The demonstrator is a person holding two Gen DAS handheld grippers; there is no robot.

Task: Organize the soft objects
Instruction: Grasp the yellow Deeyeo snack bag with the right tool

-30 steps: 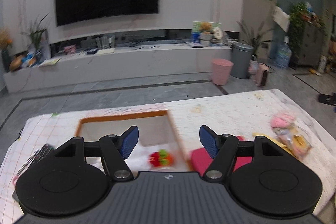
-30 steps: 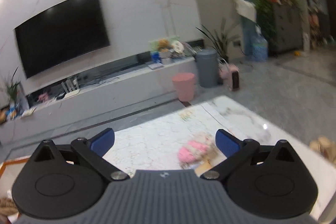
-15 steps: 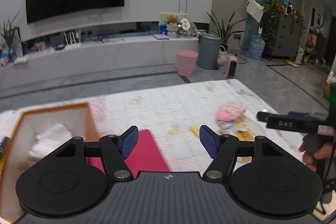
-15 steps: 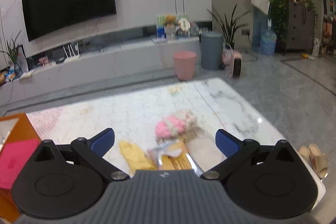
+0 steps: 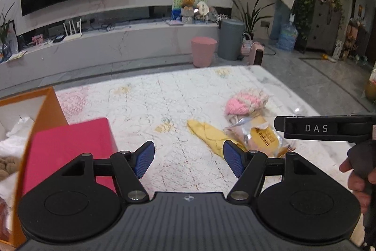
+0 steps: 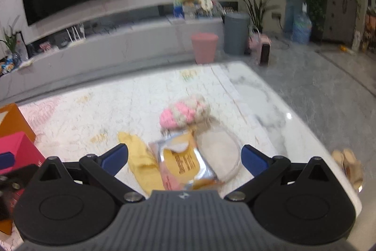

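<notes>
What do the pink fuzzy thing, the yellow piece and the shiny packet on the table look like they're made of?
Pink fuzzy thing: looks like chunky knitted or plush yarn, matte and nubbly. Yellow piece: probably soft cloth, matte, lying flat and creased. Shiny packet: thin plastic film, glossy and crinkled, with glare on it.

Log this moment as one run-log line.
left tool open, empty | right tool open over snack packet | yellow cloth and pink plush on table
</notes>
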